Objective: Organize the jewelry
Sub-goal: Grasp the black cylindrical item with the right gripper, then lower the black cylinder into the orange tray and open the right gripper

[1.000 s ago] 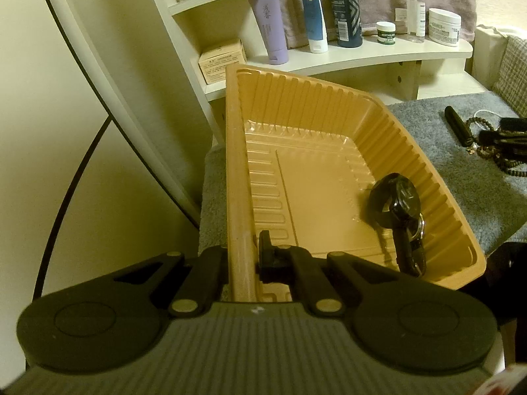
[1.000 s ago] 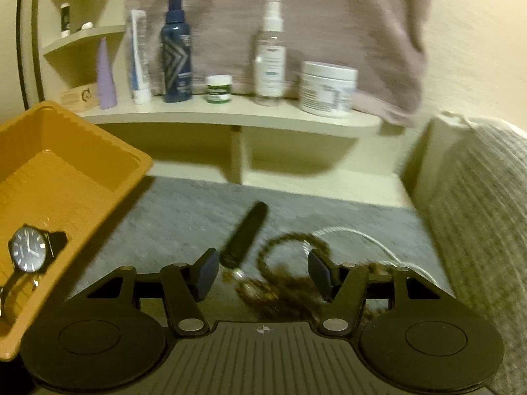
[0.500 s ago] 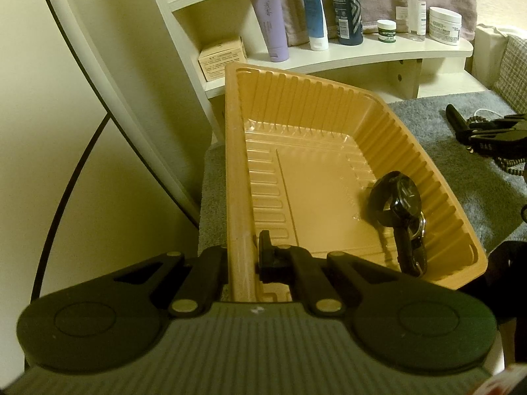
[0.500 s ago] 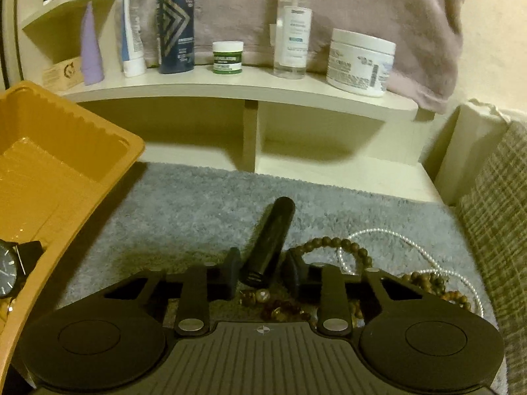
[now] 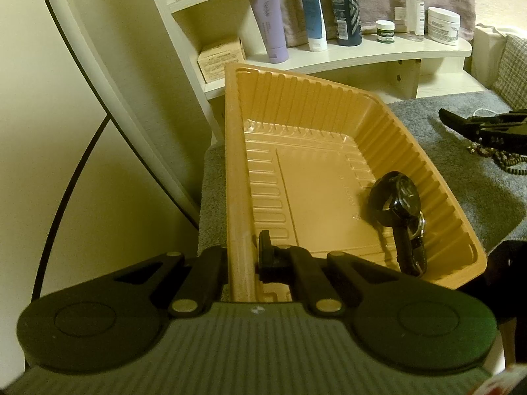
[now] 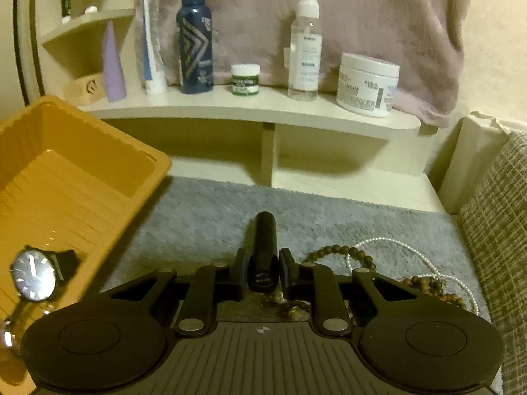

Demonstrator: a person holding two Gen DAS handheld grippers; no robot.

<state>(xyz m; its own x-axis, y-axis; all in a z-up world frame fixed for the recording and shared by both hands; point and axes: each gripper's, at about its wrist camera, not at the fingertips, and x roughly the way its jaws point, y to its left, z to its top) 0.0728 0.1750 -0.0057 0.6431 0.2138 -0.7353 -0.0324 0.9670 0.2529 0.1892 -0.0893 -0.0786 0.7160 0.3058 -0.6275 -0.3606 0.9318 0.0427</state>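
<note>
The left gripper is clamped on the rim of the ribbed orange plastic tray, lower centre; the right gripper grips a slim black cylindrical case on grey carpet. A black wristwatch lies in the tray's lower right.

We're in someone's home, bedroom vanity corner: toiletry bottles on the shelf at 12 o'clock, grey rug underneath.

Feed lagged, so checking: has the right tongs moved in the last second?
Yes. The right tongs advanced toward the shelf and closed around the black tube, which previously lay ahead, left of centre.
</note>
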